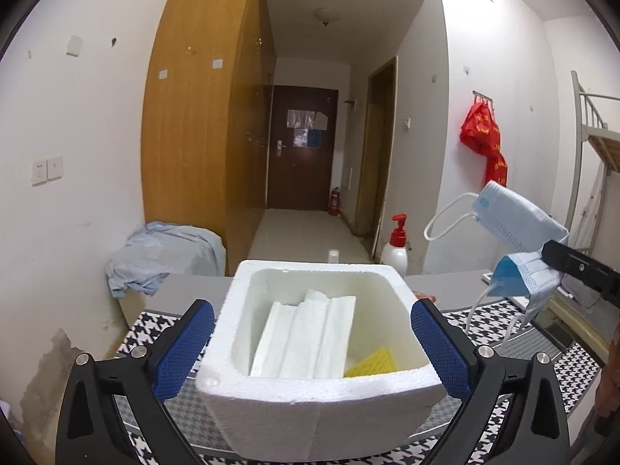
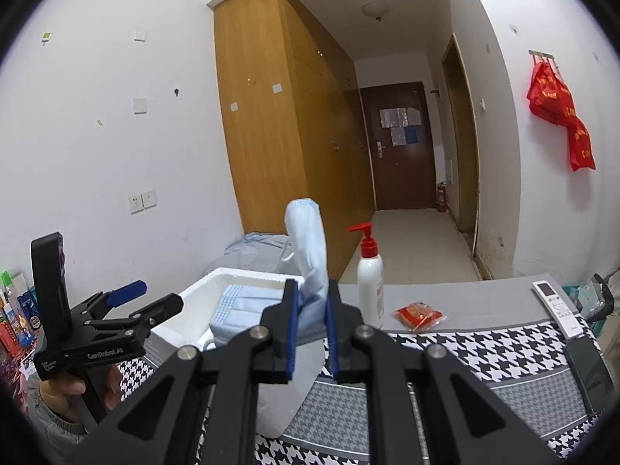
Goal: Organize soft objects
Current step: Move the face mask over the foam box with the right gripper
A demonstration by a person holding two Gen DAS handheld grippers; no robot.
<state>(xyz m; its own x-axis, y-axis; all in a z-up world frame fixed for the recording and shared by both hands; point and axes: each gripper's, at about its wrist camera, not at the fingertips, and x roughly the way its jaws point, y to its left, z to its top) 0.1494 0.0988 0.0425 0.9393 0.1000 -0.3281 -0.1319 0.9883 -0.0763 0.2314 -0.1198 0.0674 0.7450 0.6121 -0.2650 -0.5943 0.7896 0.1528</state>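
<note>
Face masks (image 2: 308, 255) pinched in closed right hand-held gripper (image 2: 312, 333), beside foam box (image 2: 279, 399)

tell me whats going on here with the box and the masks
A person holds a gripper in each hand, sorting soft things into a white foam box on a houndstooth cloth. The right gripper is shut on a bundle of blue face masks above the table. The left gripper stands open with its fingers either side of the box, not pressing it. White tissues and a yellow cloth lie inside.

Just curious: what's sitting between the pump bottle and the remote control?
A small red packet lies between the pump bottle and remote control, seen from the right wrist.
</note>
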